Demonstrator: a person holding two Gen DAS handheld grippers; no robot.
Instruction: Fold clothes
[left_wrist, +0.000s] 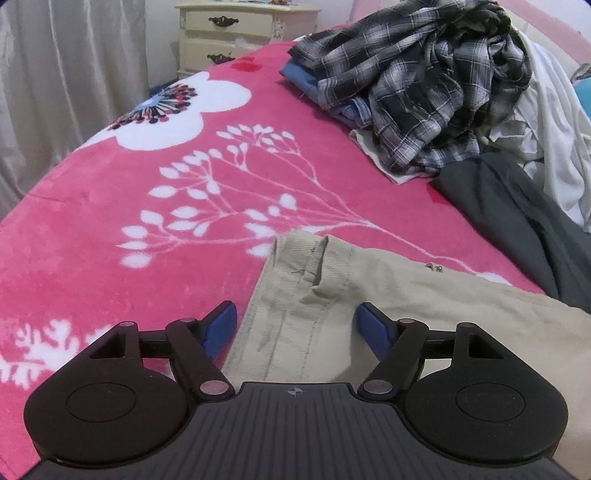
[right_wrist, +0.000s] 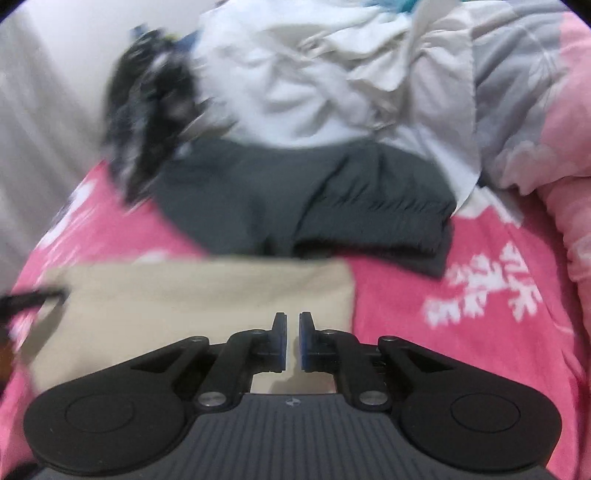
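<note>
Beige trousers lie flat on the pink flowered blanket, waistband end toward the left. My left gripper hovers over that waistband, open, with its blue pads wide apart on either side of the band's seam and nothing held. In the blurred right wrist view the beige trousers show a straight right edge. My right gripper sits above the cloth near that edge. Its pads are almost together, leaving a thin gap, and no cloth shows between them.
A heap of clothes lies beyond the trousers: a dark grey garment, a plaid shirt, white clothing and folded blue fabric. A cream nightstand and a curtain stand behind the bed.
</note>
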